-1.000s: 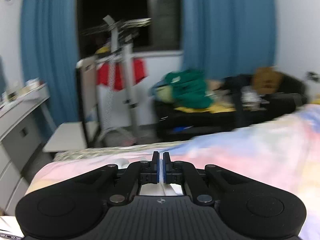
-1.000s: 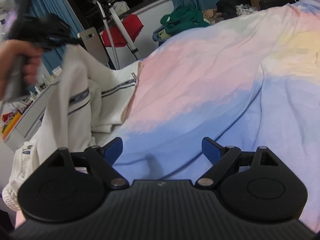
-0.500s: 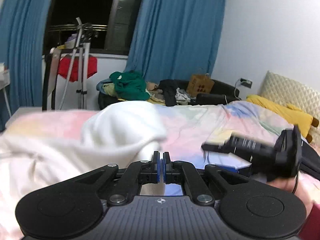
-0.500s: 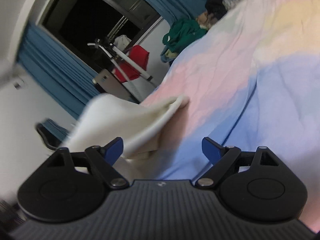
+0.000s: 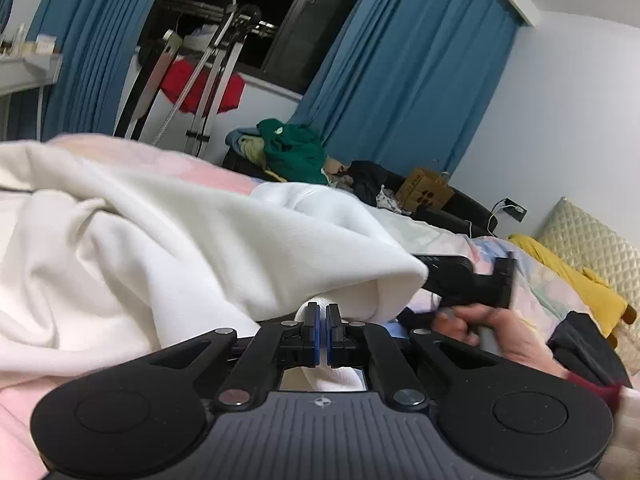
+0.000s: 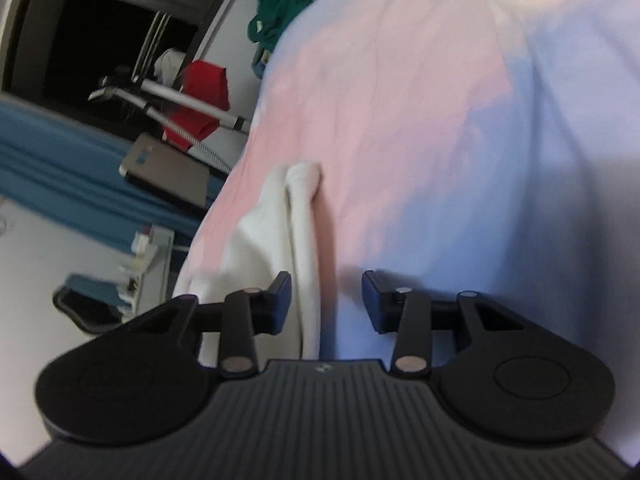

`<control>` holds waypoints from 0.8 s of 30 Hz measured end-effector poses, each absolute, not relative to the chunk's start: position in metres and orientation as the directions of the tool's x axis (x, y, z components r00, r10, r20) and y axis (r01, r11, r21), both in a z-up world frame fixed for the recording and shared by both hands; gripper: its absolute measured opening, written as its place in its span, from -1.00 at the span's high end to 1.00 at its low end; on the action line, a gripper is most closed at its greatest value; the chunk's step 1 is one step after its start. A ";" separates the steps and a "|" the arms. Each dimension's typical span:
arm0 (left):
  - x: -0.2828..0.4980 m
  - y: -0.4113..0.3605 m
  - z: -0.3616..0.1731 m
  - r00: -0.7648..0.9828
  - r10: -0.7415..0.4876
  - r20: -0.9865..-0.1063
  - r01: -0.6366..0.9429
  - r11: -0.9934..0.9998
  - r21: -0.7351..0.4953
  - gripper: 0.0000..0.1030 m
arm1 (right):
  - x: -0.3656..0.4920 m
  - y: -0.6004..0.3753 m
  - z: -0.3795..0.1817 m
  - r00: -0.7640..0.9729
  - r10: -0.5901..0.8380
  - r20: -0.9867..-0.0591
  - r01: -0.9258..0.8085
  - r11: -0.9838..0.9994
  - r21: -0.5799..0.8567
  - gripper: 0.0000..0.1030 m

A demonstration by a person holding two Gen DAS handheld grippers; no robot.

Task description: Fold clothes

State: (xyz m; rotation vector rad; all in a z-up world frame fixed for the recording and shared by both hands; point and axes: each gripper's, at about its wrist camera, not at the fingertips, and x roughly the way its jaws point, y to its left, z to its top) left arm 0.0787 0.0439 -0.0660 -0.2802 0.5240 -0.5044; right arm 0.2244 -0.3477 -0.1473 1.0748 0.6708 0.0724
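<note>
My left hand-held gripper [image 5: 322, 334] is clamped shut on a bunched edge of the white garment [image 5: 168, 248], which now lies spread low across the pastel bedspread [image 6: 460, 128], where half a second ago it stood up in a rounded hump. My right hand-held gripper [image 6: 326, 300] has just been closing: its jaws, wide a moment ago, stand half apart, with a folded strip of the garment lying between them beside the left pad, and I cannot tell whether that pad touches the cloth; the right pad is clear of it. In the left view my right hand [image 5: 480, 330] grips that tool just beyond the garment's hem, nearer than before. The right view has rolled, so the window [image 6: 80, 40] and the drying rack [image 6: 168, 100] with its red cloth [image 6: 204, 100] now tilt at the left.
</note>
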 end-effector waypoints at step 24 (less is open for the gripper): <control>0.088 0.025 -0.069 0.675 -0.641 -0.366 0.478 0.758 -0.445 0.34 | 0.182 -0.439 -0.076 0.908 -0.072 -0.413 0.364 0.623 0.692 0.90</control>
